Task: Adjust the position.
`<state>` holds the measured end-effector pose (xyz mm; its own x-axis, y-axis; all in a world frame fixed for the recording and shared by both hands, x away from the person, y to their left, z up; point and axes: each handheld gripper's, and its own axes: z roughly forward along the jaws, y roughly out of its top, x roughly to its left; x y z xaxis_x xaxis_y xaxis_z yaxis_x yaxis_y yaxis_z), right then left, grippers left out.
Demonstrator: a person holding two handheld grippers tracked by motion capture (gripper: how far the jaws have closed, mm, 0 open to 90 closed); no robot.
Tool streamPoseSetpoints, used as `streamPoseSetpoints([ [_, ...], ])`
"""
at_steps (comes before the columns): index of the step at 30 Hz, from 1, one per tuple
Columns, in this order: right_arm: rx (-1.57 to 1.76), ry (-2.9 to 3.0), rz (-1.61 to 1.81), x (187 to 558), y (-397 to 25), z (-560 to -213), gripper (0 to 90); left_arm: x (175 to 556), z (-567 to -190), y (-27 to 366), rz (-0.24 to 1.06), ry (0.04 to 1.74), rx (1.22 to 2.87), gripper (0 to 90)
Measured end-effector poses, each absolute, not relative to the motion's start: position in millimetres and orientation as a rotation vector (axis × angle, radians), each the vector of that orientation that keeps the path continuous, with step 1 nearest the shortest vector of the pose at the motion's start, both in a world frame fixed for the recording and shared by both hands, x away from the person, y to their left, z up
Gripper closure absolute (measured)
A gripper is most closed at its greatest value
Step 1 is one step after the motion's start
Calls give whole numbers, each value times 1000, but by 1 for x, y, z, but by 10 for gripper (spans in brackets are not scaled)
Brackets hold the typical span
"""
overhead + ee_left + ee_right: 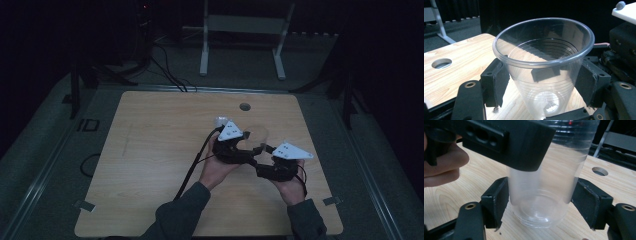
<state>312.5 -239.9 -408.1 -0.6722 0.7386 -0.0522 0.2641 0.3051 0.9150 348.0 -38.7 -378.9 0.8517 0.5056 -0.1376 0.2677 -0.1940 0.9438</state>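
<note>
Right of centre on the pale wooden table [150,150], nearer its far edge, a clear thin-walled plastic cup [544,65] stands upright, both tools on it. The left gripper [544,85] pinches its sides; the right gripper [541,202] brackets the base, contact uncertain. Risk: a firm squeeze may buckle the wall, and opposed pulls may tip it.

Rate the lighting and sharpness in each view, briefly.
High view: dim and underexposed, black surroundings, the table alone lit. Left gripper view: brighter, the clear cup sharp, its rim catching soft highlights. Right gripper view: the cup's wall is hazy, and the other claw's black body looms close.
</note>
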Motion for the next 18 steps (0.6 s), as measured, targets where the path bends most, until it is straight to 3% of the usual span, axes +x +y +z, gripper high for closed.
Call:
streamPoseSetpoints([
  [8, 881, 2106, 1347, 312, -239, -410, 398, 348, -379, -39, 237, 593, 1790, 306],
  [18, 876, 2088, 1354, 310, -239, -411, 408, 348, -379, -40, 206, 605, 1760, 250],
])
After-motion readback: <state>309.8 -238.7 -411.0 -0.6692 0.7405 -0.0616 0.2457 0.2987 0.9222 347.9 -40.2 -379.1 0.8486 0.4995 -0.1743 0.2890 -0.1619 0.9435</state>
